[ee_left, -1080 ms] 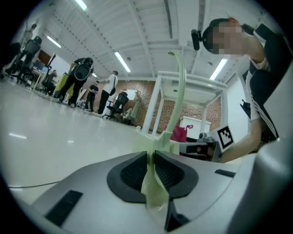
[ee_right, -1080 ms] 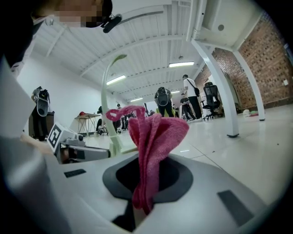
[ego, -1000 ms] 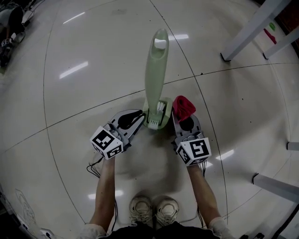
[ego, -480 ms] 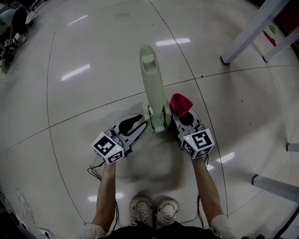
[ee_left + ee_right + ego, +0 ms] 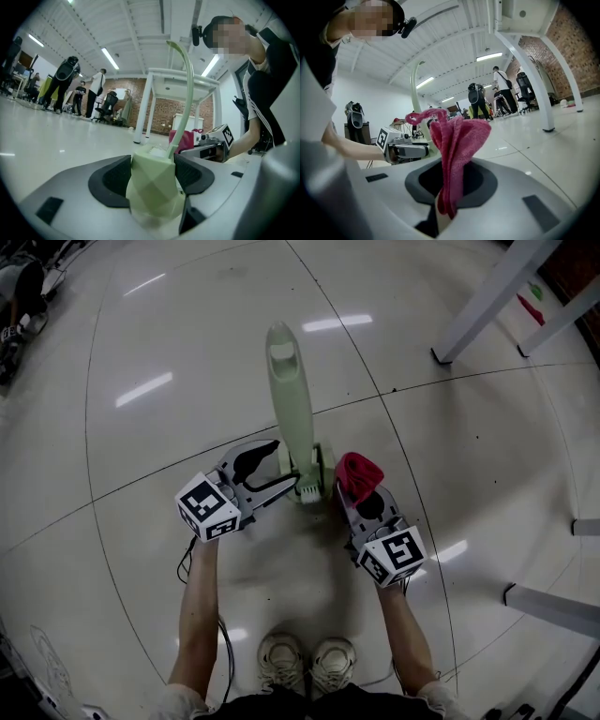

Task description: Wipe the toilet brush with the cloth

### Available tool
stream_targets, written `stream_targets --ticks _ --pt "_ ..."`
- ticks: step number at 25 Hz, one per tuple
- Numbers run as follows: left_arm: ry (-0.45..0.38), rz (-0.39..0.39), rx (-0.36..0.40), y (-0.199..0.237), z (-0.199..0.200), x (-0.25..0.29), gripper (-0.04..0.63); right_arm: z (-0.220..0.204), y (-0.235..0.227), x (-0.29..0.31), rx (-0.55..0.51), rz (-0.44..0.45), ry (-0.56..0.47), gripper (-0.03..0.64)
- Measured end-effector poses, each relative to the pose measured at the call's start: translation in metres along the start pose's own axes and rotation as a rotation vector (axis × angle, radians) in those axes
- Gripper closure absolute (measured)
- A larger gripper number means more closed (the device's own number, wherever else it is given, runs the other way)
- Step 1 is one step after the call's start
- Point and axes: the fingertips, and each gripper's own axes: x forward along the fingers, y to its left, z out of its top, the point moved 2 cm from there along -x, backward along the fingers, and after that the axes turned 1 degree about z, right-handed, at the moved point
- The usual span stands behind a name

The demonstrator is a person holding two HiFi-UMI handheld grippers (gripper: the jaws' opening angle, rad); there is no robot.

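Change, left gripper: a second ago the left gripper has narrow jaws, their tips at the left side of the brush's holder. Its jaws have just been opening and now stand wide.
Change, brush: in the head view the pale green plastic toilet brush and its holder sit a little further left and higher in the frame than a second ago.
Change, right gripper: no different; it has the same pinch on the cloth as before.
Left gripper now: its jaws are spread, one dark pad on each side of the faceted pale green holder, which stands between them. No squeeze on the holder shows.
Right gripper now: the right gripper has its jaws closed together on the lower end of the deep pink terry cloth. The rest of the cloth stands up in loose folds above the jaws.
Brush, look: it has a long flat handle with a slot near its rounded top, the same pale green as the holder. Something white shows at the holder's mouth.
Brush, place: it stands upright in its holder on the glossy pale tiled floor, in front of the person's feet and between the two grippers.
Cloth, place: in the head view it is just to the right of the holder.
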Motion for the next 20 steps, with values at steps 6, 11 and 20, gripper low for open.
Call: stream_targets --ticks 6,11,20 --pt "-0.004 0.013 0.022 -0.001 -0.003 0.0 0.331 -0.003 0.0 0.006 0.011 -0.003 0.002 0.586" --pt "-0.002 0.031 -0.004 -0.004 -0.004 -0.015 0.33 0.001 -0.001 0.017 -0.039 0.011 0.006 0.586" --pt "0.035 -0.047 -0.021 -0.037 -0.012 -0.041 0.333 0.011 -0.012 0.047 -0.121 0.14 0.02 0.586"
